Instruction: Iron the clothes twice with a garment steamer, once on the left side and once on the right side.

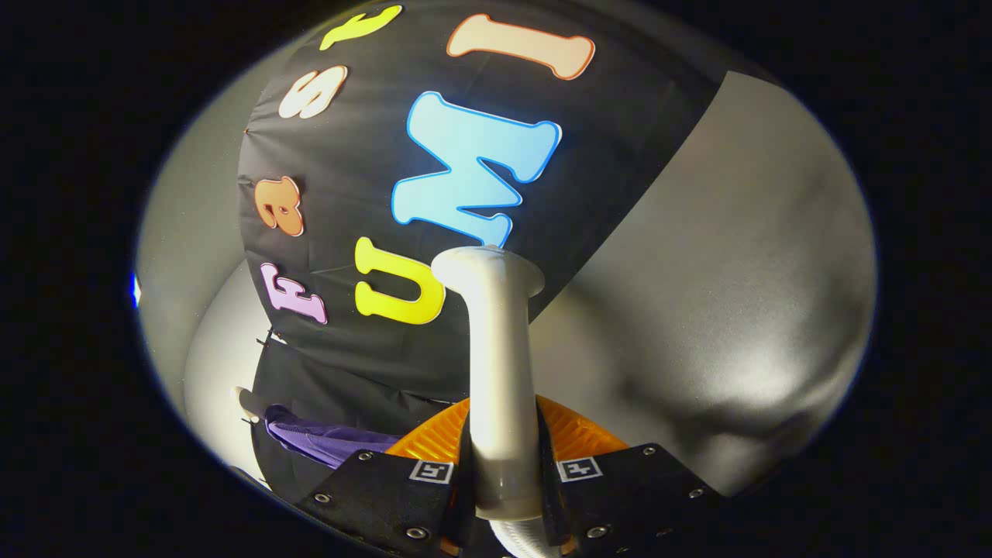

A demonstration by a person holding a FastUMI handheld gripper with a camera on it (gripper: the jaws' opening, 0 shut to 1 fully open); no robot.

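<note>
The gripper [504,465] is clamping the garment steamer's handle [500,372] between both fingers, nozzle head pointing far, the purple garment [325,442] hanging low to the left; the rigid, smooth handle probably wants a firm mid-shaft hold.

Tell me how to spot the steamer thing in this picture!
Start at the black cloth wall, then look down to the hand-held gripper. Its two fingers are shut on the garment steamer, a pale handle rising between them to a flared end. The purple garment nearby is soft and folded; the steamer is smooth and stiff.
</note>
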